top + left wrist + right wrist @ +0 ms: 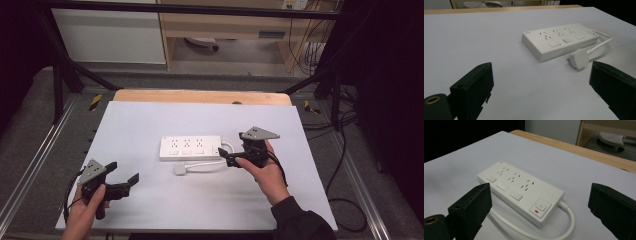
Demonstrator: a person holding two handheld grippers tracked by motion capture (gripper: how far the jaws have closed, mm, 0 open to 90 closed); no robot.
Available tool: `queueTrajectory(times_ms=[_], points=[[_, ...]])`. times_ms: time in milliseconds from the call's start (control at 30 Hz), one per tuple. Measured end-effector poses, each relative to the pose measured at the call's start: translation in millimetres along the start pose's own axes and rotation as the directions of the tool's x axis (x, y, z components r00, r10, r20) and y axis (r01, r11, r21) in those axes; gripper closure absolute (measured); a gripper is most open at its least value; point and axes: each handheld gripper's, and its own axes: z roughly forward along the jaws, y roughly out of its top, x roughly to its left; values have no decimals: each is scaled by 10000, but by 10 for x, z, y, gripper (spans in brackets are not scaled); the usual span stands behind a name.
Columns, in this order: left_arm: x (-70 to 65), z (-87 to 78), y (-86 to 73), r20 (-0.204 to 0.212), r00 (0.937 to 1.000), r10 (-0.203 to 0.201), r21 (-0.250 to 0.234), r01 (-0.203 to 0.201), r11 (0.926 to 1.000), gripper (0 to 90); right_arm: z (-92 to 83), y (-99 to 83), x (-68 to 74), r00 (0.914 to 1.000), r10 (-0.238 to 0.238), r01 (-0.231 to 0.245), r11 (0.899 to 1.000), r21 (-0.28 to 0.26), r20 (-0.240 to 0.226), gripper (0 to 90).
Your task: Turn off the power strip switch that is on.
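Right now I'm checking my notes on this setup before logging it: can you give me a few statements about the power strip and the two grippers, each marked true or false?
1. The power strip lies flat on the white table. True.
2. The left gripper is shut on the plug. False: its jaws stand open over bare table, apart from the plug.
3. The right gripper is open, near the strip's switch end. True.
4. The plug is pushed into one of the strip's sockets. False: it lies on the table in front of the strip.
5. The power button sits at the end where the cable leaves. True.
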Motion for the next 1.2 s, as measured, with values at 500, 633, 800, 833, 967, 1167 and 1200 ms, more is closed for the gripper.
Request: queueTrajectory(times_ms=[500,633,800,833,967,1167,1200], points=[[-3,2,-1,32,10000,31,28,-31,10000,53,204,102,103,9989,-416,413,9990,165,208,60],[0,1,1,22,10000,29,18,-29,10000,53,243,134,115,9997,-207,205,9997,116,94,89],[-3,-1,1,28,10000,66,22,-66,10000,53,283,185,140,9998,-189,189,9998,25,-13,126],[-3,-1,2,19,10000,86,22,-86,10000,53,295,203,150,9997,-231,230,9997,-26,-73,141],[-4,-2,2,18,9999,104,24,-104,9999,53,310,227,164,9997,-222,221,9997,-120,-83,180],[-10,-2,3,51,9999,112,37,-112,9999,53,321,265,171,9998,-157,153,9992,-368,-107,281],[-10,-2,3,55,9999,116,39,-116,9999,53,324,270,175,9998,-145,141,9992,-386,-99,297]])
